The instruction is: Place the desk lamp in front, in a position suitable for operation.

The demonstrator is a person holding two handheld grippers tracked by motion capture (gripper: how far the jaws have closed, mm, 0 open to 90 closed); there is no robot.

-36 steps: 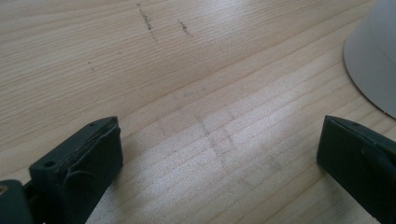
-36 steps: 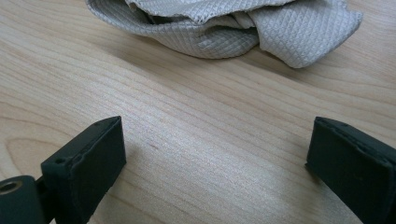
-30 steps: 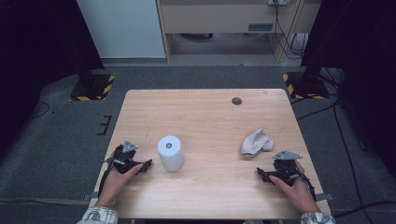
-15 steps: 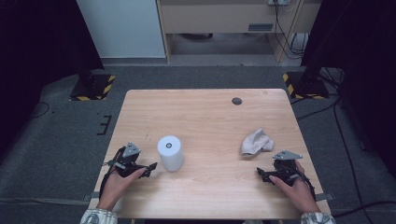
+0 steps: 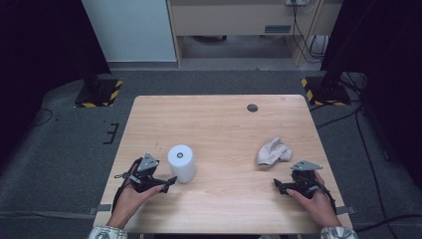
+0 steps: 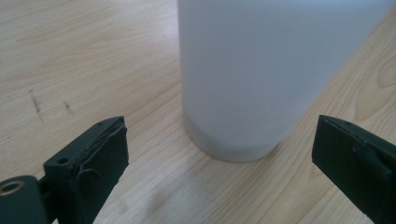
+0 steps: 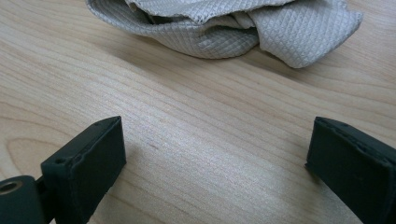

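A white cylinder [image 5: 181, 162] stands upright on the wooden table [image 5: 219, 129], left of centre. My left gripper [image 5: 166, 182] sits just in front and to the left of it, open. In the left gripper view the cylinder [image 6: 275, 70] rises close ahead, beyond the wide-apart jaws of the left gripper [image 6: 223, 140], not touching them. A crumpled beige cloth [image 5: 272, 151] lies at the right. My right gripper [image 5: 278, 185] rests near the front edge below it, open. In the right gripper view the cloth [image 7: 224, 23] lies a little beyond the empty right gripper [image 7: 215, 140].
A small dark round disc [image 5: 252, 107] sits in the table near its far edge. Bare wood lies between the cylinder and the cloth. Dark floor, stands with yellow-black bases [image 5: 99, 94] and cables surround the table.
My left gripper has slid a little right, closer to the white cylinder. The right gripper and the cloth have not moved.
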